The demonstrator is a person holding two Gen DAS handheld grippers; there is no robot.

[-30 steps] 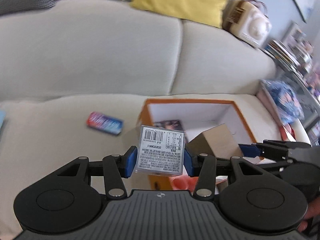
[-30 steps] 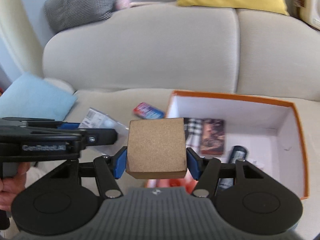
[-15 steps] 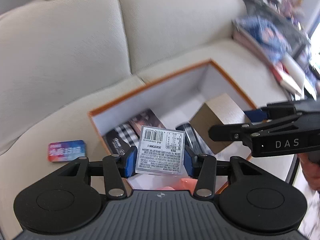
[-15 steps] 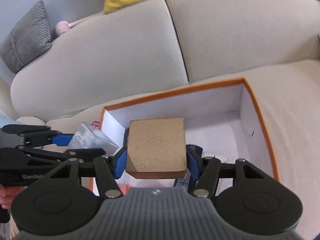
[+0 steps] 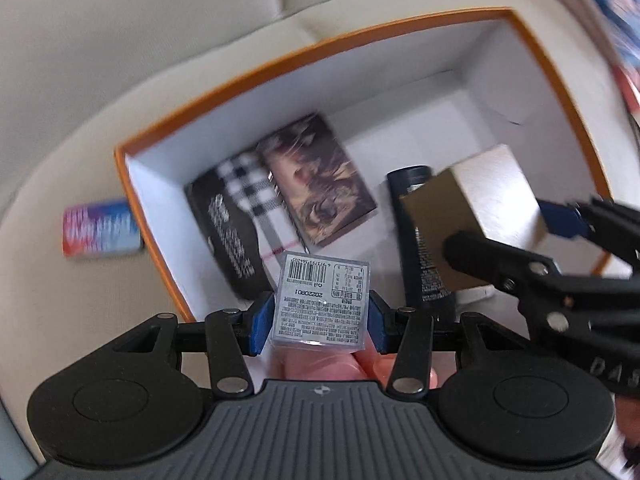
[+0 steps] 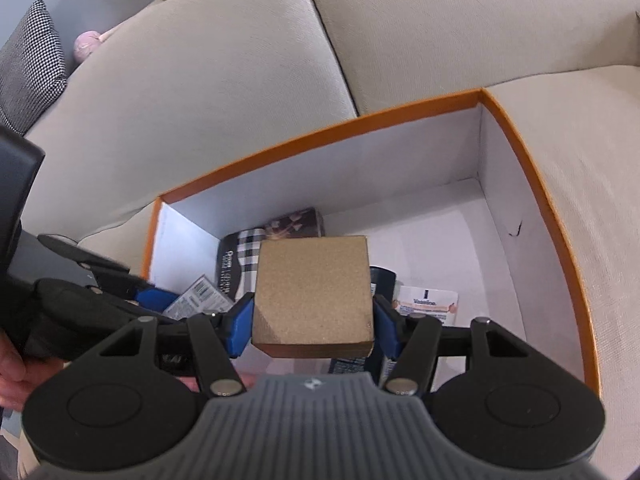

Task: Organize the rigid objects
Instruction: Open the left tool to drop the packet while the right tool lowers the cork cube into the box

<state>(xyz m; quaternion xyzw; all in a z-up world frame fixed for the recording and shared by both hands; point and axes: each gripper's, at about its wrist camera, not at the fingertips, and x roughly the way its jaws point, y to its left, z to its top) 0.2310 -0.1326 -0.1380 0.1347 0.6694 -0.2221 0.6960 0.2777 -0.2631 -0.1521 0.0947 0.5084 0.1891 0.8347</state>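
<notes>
Two loaded tools crowded over one orange-rimmed box

Nearest, the left tool [image 5: 320,322] is clamped on a clear labelled packet [image 5: 323,304] above the near left part of the orange-rimmed box [image 6: 532,168]; just beside it, the right tool [image 6: 313,326] is clamped on a cork block [image 6: 314,294] over the box's middle. A collision between them could be caused by lowering both together. Below, a dark tube [image 5: 424,240] and two flat packs [image 5: 280,200] could be struck; beyond the box's left wall, a colourful pack [image 5: 102,228] is left on the sofa [image 6: 240,80].

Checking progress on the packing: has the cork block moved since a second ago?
Yes. The cork block, clamped in the right gripper, has come forward and down, now over the orange box.
</notes>
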